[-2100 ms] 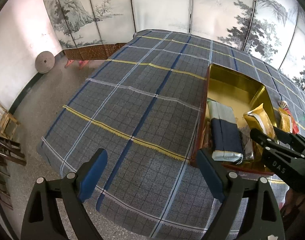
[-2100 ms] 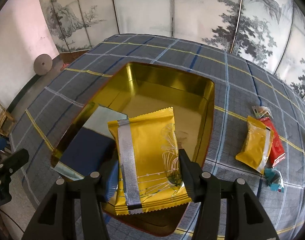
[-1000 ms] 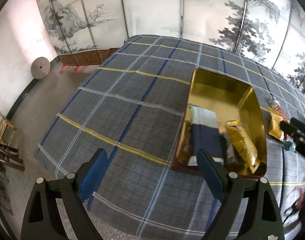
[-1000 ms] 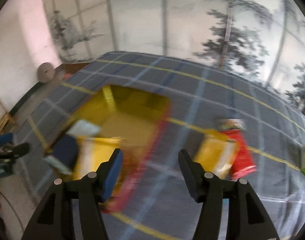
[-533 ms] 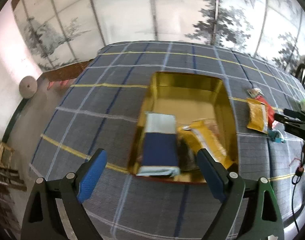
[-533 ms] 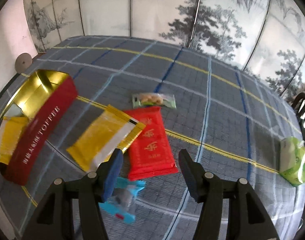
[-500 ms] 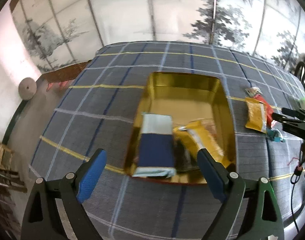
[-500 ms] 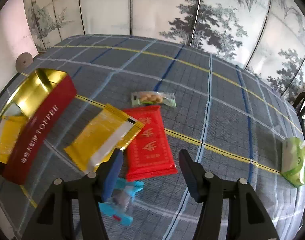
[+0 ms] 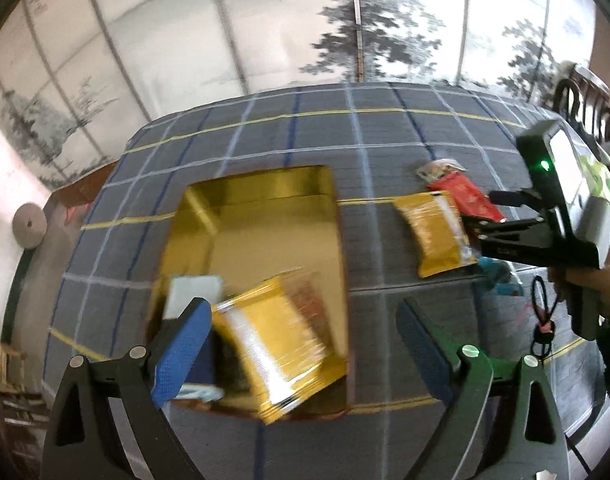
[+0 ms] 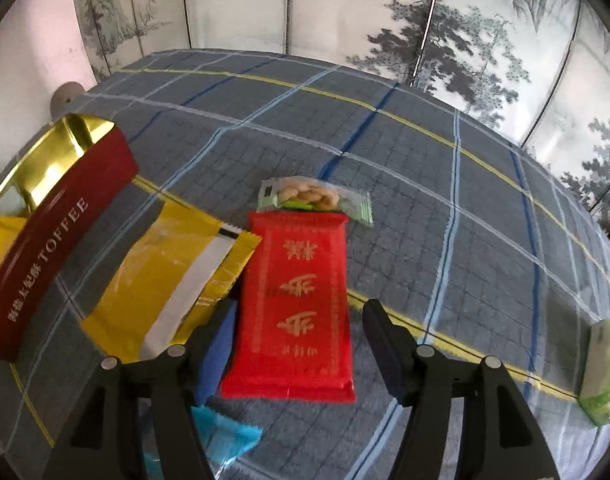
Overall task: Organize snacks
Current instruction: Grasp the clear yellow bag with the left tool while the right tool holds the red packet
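Observation:
A red tin box [image 9: 265, 216] with a gold inside lies on the plaid cloth. It holds a yellow packet [image 9: 273, 340] and a blue-and-grey packet [image 9: 193, 292]. My left gripper [image 9: 301, 332] hovers open over the box's near end, nothing between its fingers. To the right my right gripper [image 10: 301, 320] hangs low over a red packet [image 10: 301, 304]. Its jaws are opening and straddle the packet without pressing on it. A second yellow packet [image 10: 165, 280] lies partly under the red one's left edge, and a clear nut packet [image 10: 313, 198] lies at its far end. The box wall [image 10: 57, 240] reads TOFFEE.
A blue wrapper [image 10: 225, 436] lies under my right gripper's left finger. A green pack [image 10: 605, 368] sits at the far right of the cloth. A hand [image 9: 601, 284] holds the right gripper [image 9: 481, 210]. Painted screens stand behind the table.
My left gripper has swung right, so the box now sits between its fingers. My right gripper has sunk closer to the red packet and its jaws stand a little wider.

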The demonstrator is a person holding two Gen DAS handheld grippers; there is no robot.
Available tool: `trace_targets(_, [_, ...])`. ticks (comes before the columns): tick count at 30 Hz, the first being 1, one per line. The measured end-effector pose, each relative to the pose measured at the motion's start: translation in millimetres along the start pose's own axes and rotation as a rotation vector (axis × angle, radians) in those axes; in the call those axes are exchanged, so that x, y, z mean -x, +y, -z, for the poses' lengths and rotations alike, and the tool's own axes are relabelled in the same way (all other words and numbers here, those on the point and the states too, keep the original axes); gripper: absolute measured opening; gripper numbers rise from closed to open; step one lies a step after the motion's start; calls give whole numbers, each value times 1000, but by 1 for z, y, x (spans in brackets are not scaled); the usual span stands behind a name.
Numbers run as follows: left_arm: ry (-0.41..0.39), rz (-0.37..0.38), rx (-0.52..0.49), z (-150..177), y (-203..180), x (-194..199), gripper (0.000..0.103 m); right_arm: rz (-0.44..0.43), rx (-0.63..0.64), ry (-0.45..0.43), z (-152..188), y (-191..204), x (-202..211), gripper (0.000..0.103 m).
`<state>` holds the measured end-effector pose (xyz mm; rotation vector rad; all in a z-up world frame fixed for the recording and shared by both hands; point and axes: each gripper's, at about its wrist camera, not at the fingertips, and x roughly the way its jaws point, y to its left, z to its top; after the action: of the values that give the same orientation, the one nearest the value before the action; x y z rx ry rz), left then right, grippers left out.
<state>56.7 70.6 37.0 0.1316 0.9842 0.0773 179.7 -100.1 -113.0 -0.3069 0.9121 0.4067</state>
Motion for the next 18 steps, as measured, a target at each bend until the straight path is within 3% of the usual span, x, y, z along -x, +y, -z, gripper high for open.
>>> trace_targets(2, [1, 6, -18, -5, -12, -7, 92, -18, -18, -9, 0, -3, -1, 65])
trace_targets(4, [12, 14, -27, -11, -25, -15, 92, -29, -12, -29, 2, -4, 0, 54])
trace_targets(7, [25, 44, -21, -18, -39, -26, 92, -35, -16, -42, 6, -6, 3, 47])
trace_targets(12, [46, 94, -17, -26, -62, -41, 92, -26, -58, -52, 21, -21, 13, 46])
trace_targets(18, [37, 121, -12, -35, -85, -56, 92, 80, -160, -61, 55, -56, 32, 46])
